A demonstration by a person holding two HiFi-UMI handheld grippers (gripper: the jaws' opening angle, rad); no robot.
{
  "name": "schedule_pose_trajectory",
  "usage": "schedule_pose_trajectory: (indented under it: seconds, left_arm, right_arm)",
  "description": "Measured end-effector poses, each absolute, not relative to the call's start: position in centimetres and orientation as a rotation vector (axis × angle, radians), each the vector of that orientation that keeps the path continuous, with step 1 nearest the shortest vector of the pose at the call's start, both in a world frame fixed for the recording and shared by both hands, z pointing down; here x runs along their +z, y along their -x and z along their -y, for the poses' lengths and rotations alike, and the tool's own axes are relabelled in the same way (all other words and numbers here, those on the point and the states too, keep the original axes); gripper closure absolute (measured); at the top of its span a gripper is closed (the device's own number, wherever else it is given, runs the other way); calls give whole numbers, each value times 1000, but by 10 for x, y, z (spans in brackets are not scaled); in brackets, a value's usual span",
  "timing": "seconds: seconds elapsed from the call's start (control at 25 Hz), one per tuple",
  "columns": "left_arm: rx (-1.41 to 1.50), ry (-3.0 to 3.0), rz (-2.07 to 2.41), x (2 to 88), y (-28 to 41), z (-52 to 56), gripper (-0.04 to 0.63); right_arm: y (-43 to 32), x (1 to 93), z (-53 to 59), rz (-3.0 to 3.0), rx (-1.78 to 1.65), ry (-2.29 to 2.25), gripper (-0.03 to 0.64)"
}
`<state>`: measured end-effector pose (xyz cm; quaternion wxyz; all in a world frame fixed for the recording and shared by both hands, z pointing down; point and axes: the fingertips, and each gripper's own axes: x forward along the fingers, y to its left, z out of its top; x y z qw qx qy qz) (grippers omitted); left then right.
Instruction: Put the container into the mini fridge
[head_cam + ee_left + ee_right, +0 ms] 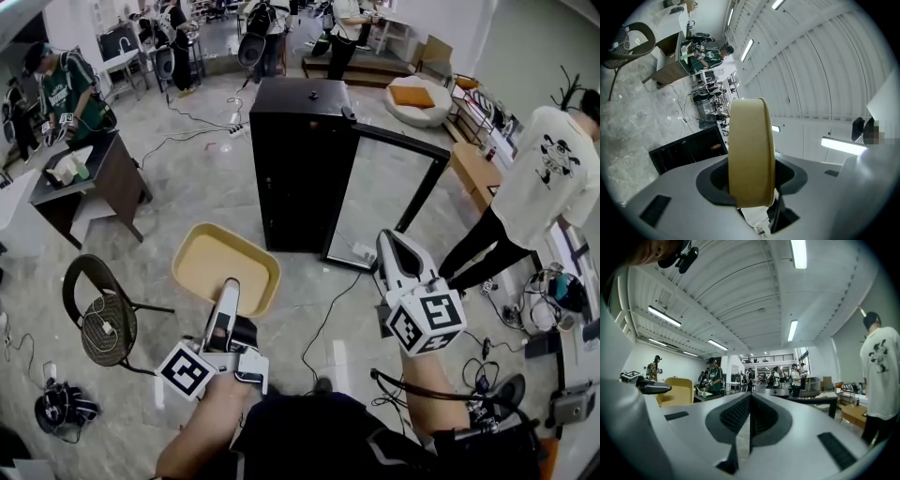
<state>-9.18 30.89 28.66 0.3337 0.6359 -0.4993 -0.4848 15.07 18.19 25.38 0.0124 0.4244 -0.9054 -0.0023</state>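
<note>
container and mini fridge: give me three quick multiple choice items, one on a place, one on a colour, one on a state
1. Where is the container?
A) inside the mini fridge
B) held by the left gripper, in front of the mini fridge
C) lying on the floor

2. What colour is the mini fridge?
A) white
B) black
C) red

3. How is the mini fridge's door?
A) open
B) shut
C) taken off

Answers:
1 B: the left gripper's jaws clamp the container's wall, short of the fridge.
2 B: its cabinet is black on the top and sides.
3 A: the door stands swung out from the cabinet.
</note>
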Motion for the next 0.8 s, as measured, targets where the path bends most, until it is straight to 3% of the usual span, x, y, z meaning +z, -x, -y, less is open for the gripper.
schedule_pose_trajectory:
  seconds: [0.8]
  left_arm:
    - [-1269, -1672, 1194, 295, 143, -315, 382]
  right_arm:
    - [-89, 255, -199, 2778, -53, -1371, 601]
